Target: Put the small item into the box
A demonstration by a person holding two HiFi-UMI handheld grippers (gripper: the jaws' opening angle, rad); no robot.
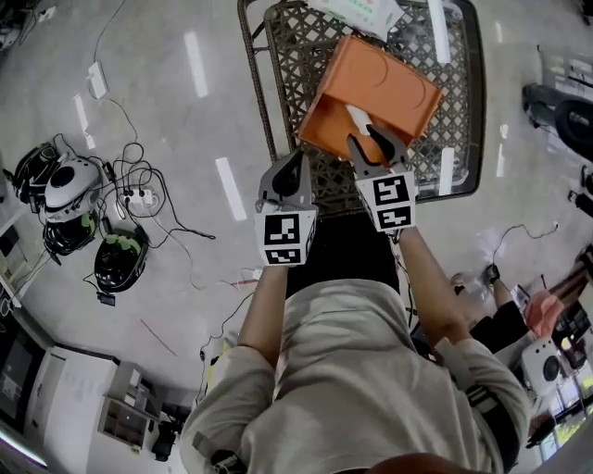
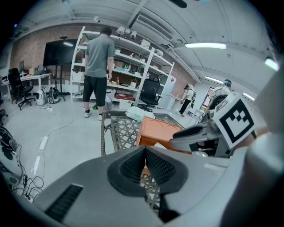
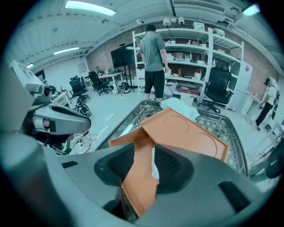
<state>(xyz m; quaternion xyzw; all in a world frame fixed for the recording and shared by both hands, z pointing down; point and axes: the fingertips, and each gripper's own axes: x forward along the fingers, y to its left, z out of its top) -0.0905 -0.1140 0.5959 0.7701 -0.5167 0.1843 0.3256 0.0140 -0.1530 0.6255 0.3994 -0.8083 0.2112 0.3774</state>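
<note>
An orange cardboard box point(image 1: 371, 93) lies open and tilted on a metal lattice table point(image 1: 296, 56). A small white item point(image 1: 357, 115) lies inside it. My right gripper point(image 1: 371, 141) hovers over the box's near edge. In the right gripper view point(image 3: 144, 159) the jaws stand apart, with an orange flap point(image 3: 140, 177) of the box showing between them and a white sliver point(image 3: 153, 162) beside it; the pads do not press on it. My left gripper point(image 1: 295, 165) hangs left of the box over the table's near edge. Its pads point(image 2: 133, 166) meet, with nothing held.
A white packet point(image 1: 357, 14) lies on the table's far end. Helmets point(image 1: 69, 185) and cables point(image 1: 148, 199) lie on the floor at left. A person point(image 2: 97, 66) stands at white shelves point(image 3: 213, 48) beyond the table. Office chairs stand nearby.
</note>
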